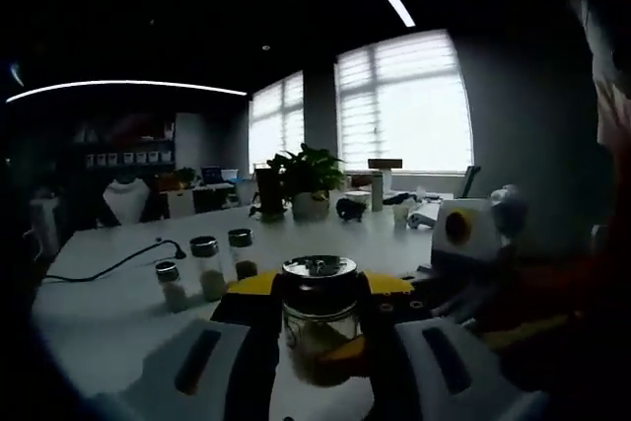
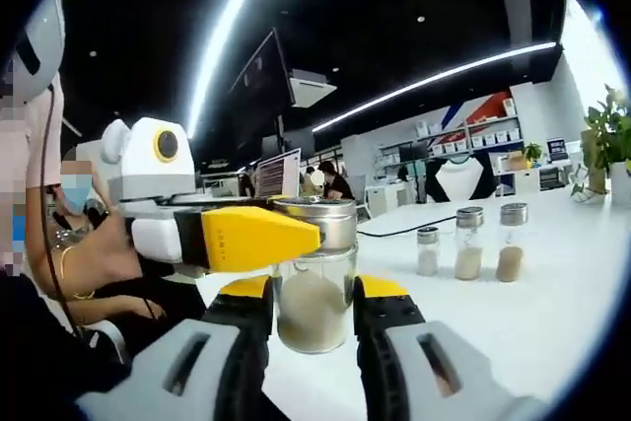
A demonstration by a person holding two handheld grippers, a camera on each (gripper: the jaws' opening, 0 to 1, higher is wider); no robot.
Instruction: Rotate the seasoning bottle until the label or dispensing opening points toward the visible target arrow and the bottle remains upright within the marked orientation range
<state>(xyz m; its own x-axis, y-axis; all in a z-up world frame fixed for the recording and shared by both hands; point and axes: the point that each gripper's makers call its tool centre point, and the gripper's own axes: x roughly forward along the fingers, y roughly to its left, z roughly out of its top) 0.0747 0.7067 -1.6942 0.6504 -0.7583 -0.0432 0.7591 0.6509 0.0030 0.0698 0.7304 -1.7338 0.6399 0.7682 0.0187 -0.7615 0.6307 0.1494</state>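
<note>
the seasoning bottle [image 2: 314,283] stood upright on the white table [image 2: 552,313], caught between both claws. the right gripper [image 2: 311,327] was clamped on its glass body low down, one jaw at each side. the left gripper [image 2: 258,238] reached in from the left with its yellow jaws closed about the metal cap [image 2: 320,221]. in the left gripper view, the left gripper [image 1: 317,317] had the same bottle [image 1: 319,327] between its jaws. three small jars [image 2: 468,242] stood well beyond the jaws and to the right. no target arrow could be made out. the turning step looked to be in hand; next, one claw would likely hold while the other twisted, keeping the bottle vertical.
</note>
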